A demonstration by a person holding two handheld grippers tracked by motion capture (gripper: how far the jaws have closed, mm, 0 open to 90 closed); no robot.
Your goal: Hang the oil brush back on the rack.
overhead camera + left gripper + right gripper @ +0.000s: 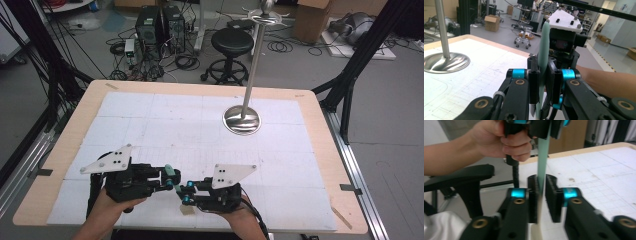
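— Where the two grippers meet near the front edge of the table (60,165), what sits between them?
— One pale green strip (543,50); in the high view its rounded end shows at (170,169), between the left gripper (172,179) and the right gripper (184,194), above the white gridded mat (165,125).
— Is the left gripper clamped on it?
— Yes; in the left gripper view its black jaws press flat on both faces of the strip, which stands upright out of them in front of the other gripper's white plate (566,20).
— And the right one?
— Its jaws are drawn in on the same strip (542,152); the left pad lies against it; whether the right pad touches I cannot tell, since a thin gap seems to show; the strip runs up to the other gripper, held in a hand (499,141).
— Anything else on the table?
— A steel stand (242,120) with a round base, far right on the mat, well apart from both grippers.
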